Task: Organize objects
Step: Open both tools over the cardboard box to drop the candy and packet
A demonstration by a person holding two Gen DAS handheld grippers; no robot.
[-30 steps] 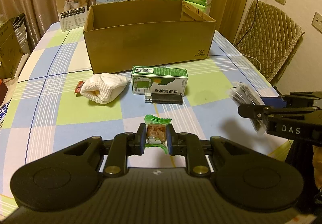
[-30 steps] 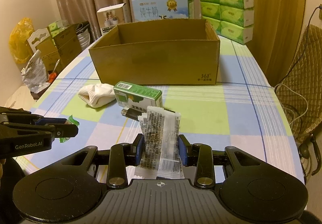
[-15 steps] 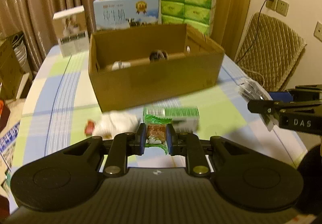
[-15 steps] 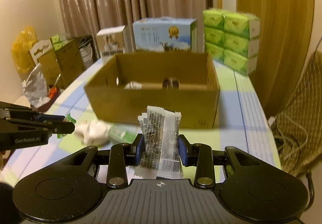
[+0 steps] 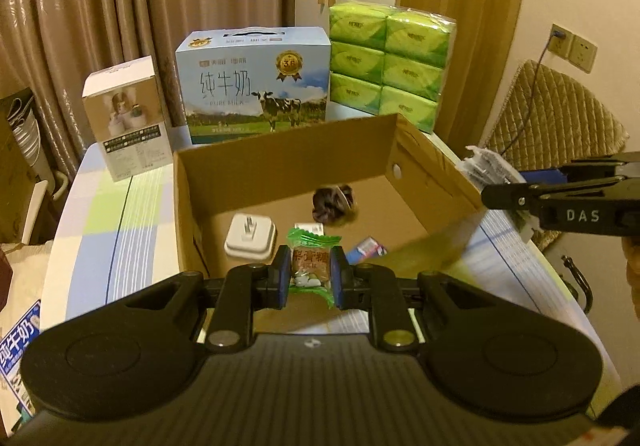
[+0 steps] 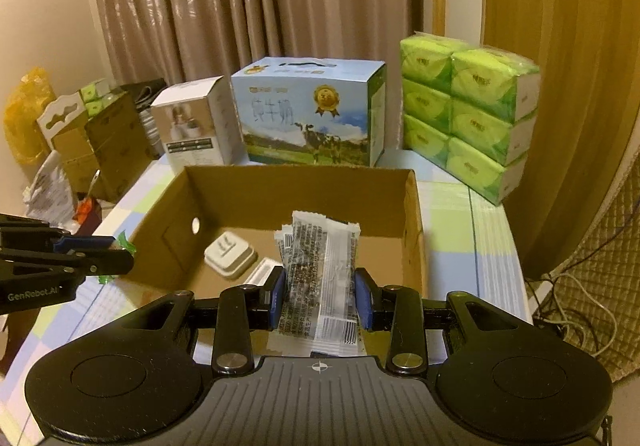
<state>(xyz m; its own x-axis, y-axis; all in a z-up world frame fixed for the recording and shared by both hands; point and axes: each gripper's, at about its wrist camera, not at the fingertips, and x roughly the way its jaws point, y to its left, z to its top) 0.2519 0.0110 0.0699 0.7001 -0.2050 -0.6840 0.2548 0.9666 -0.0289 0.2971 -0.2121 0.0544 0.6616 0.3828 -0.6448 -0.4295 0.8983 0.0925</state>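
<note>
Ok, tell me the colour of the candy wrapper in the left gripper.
Green, with a clear window, on the candy; best in the left wrist view.

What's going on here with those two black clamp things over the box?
A person is tidying small items into the cardboard box with a handheld gripper in each hand. The left gripper is shut on a green-wrapped candy, and the right gripper clamps a bunch of clear sachets. Both are held over the open box, which already contains a white charger and a dark scrunchie.
</note>
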